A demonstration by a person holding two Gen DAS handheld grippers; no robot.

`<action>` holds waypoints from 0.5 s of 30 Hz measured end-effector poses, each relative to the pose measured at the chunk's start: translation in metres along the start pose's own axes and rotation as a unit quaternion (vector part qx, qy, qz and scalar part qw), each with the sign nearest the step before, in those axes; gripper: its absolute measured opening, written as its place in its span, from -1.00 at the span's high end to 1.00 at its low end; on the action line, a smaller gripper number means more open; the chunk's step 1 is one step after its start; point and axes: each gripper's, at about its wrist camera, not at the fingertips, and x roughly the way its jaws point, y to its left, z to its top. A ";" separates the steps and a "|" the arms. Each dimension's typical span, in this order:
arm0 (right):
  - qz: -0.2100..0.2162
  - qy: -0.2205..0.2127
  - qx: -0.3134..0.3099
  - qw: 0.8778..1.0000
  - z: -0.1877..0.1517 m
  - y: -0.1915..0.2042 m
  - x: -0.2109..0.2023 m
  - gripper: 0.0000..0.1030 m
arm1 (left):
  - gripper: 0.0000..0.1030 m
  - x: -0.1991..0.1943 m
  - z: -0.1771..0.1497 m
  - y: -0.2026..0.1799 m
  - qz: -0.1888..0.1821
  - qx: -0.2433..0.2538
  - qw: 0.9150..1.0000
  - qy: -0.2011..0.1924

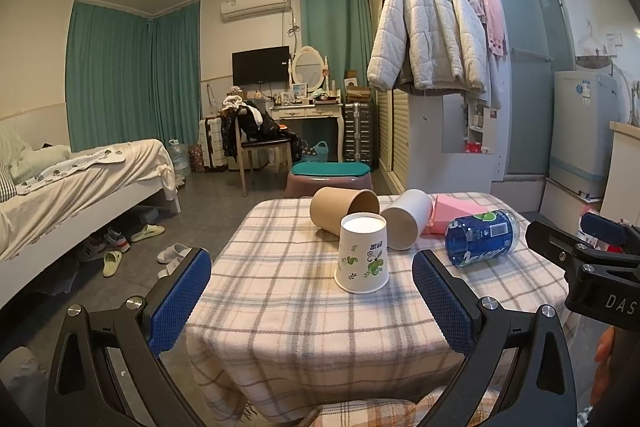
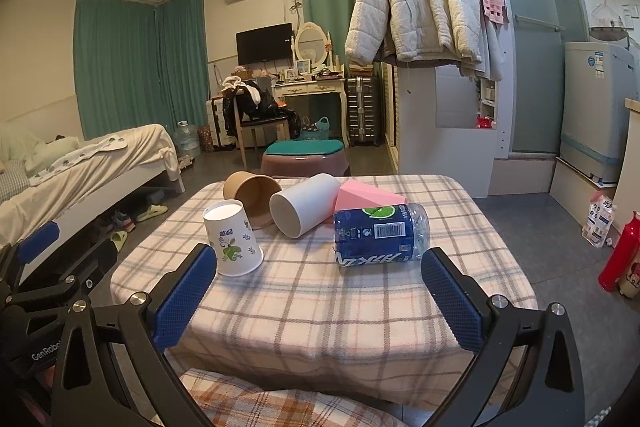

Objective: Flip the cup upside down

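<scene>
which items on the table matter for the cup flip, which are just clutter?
Job: printed paper cup, already rim-down; left gripper and right gripper, both open.
Clutter: brown cup, white cup, blue bottle, all on their sides; pink box.

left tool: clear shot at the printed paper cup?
Probably yes. The left tool is open, the printed paper cup stands ahead between its fingers, and only bare tablecloth lies between.
</scene>
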 end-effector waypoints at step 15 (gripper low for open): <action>0.000 0.005 0.000 1.000 -0.003 0.000 0.001 -1.00 | -1.00 0.001 -0.001 -0.001 0.002 -0.001 1.000 0.001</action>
